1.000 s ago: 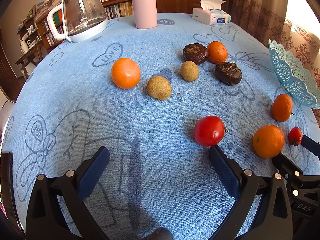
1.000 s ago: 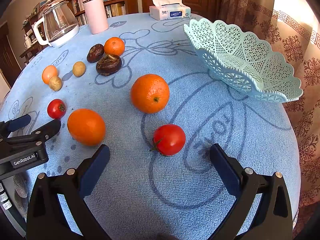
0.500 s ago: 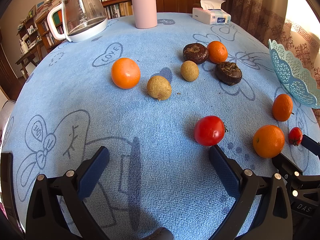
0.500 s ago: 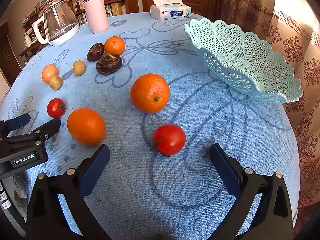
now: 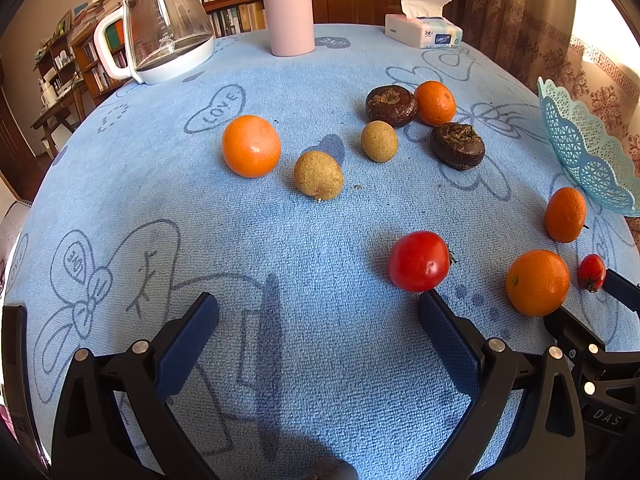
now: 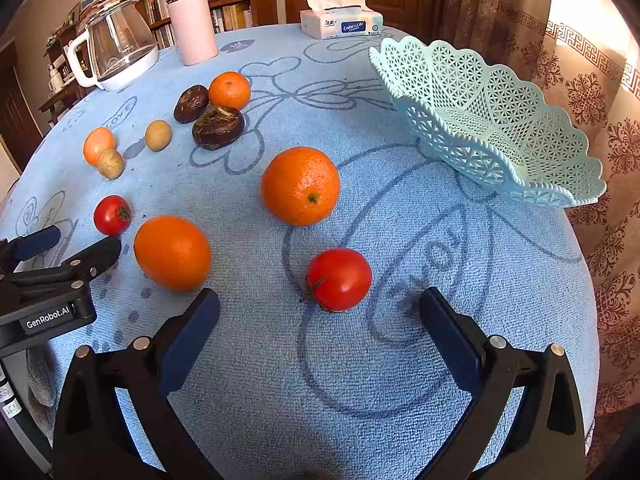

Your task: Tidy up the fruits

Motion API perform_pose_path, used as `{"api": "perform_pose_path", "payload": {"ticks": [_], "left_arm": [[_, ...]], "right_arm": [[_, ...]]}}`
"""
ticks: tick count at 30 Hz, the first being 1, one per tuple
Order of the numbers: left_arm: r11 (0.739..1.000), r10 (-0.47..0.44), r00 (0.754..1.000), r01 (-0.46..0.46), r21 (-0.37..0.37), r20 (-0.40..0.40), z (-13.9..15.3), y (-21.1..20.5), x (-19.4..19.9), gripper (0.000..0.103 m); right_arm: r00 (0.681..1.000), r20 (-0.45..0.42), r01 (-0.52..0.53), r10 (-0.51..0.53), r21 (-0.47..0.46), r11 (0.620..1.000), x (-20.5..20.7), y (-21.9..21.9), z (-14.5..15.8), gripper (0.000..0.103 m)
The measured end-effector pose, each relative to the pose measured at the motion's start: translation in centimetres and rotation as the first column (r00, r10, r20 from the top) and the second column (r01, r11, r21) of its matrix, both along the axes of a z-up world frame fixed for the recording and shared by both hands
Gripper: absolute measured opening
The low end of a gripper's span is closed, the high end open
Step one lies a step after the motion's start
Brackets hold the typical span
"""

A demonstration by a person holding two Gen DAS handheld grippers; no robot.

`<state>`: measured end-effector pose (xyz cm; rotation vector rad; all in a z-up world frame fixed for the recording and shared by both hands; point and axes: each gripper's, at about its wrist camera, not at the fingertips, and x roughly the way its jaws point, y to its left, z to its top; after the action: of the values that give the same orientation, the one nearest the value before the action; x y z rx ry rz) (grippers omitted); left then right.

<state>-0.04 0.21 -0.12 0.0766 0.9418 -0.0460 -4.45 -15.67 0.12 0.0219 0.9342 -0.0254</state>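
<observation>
Loose fruit is scattered over a round table with a blue cloth (image 5: 160, 200). My left gripper (image 5: 318, 312) is open and holds nothing; a red tomato (image 5: 418, 261) lies just beyond its right fingertip. My right gripper (image 6: 320, 312) is also open, with a second red tomato (image 6: 339, 279) sitting just ahead of its fingertips. Two oranges (image 6: 301, 185) (image 6: 172, 253) lie beyond and left of that tomato. Farther off are a small orange (image 6: 229, 89), two dark brown fruits (image 6: 218, 127), two tan round fruits (image 6: 157, 135) and another orange (image 6: 98, 145). The empty pale-blue lattice basket (image 6: 480, 120) stands at the right.
At the table's far side stand a glass kettle (image 5: 168, 36), a pink tumbler (image 5: 289, 6) and a tissue box (image 5: 424, 32). Bookshelves and a wooden door are behind. A patterned curtain hangs on the right. The left gripper's body (image 6: 44, 280) shows at the right wrist view's left edge.
</observation>
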Motion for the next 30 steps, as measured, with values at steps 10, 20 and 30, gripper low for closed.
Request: {"api": "perform_pose_path", "payload": {"ticks": [10,20,30], "left_arm": [[1.0,0.0,1.0,0.0,0.002,0.003,0.1,0.2,-0.1,0.098],[0.999,0.001,1.0,0.0,-0.038,0.019,0.9,0.6,-0.4,0.098],[0.999,0.003,0.993,0.001,-0.033,0.115,3.6,0.8,-2.1,0.098]], "right_arm": [[1.0,0.009,-0.008,0.008,0.019,1.0,-0.2,-0.2,0.3,0.101],[0.985,0.163,-0.069,0.047,0.129,0.989,-2.8,-1.0,3.7,0.101],[0.954,0.296,-0.091,0.042,0.156,0.984,-4.8,-1.8,6.2,0.101]]}}
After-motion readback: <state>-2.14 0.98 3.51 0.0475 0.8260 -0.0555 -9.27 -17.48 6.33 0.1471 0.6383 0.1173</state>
